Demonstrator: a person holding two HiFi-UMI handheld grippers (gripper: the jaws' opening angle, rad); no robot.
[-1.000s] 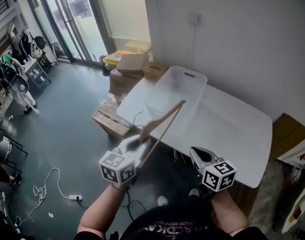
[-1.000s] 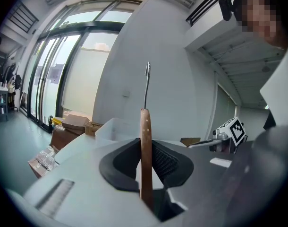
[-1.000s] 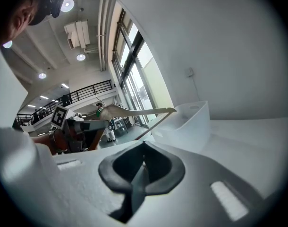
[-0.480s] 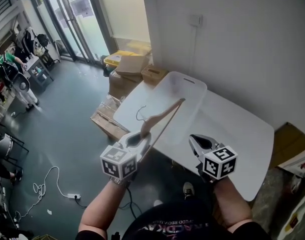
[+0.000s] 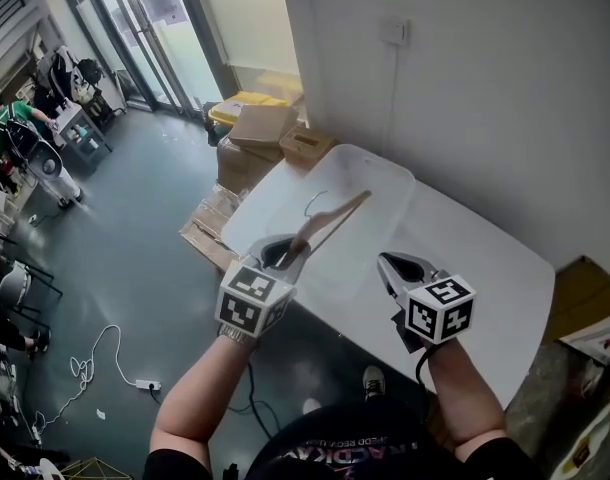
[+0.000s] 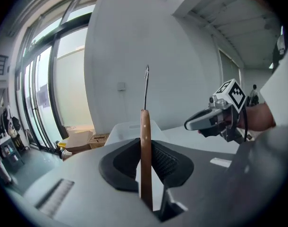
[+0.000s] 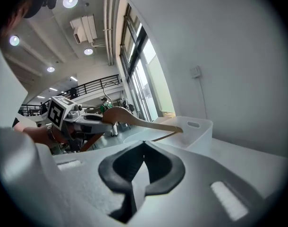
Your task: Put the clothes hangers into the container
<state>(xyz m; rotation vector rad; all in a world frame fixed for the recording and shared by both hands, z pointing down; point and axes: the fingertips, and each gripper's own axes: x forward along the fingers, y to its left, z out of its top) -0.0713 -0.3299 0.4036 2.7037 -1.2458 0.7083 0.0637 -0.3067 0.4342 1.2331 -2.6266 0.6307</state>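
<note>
My left gripper (image 5: 285, 251) is shut on a wooden clothes hanger (image 5: 335, 218) near its neck. The hanger's body reaches out over the translucent white container (image 5: 385, 168) on the white table (image 5: 485, 258), with its wire hook up. In the left gripper view the hanger (image 6: 145, 122) stands edge-on between the dark pads, with the container (image 6: 132, 126) beyond. My right gripper (image 5: 390, 265) hovers over the table's near edge, shut and empty. In the right gripper view the hanger (image 7: 144, 123) points at the container (image 7: 196, 126).
Cardboard boxes (image 5: 260, 128) sit on the floor behind the table's left end, and another (image 5: 210, 233) lies beside it. A white wall runs along the table's far side. A power strip with its cable (image 5: 135, 380) lies on the floor at the left.
My left gripper has carried the hanger forward and to the right, so it now hangs over the container. The right gripper has barely moved.
</note>
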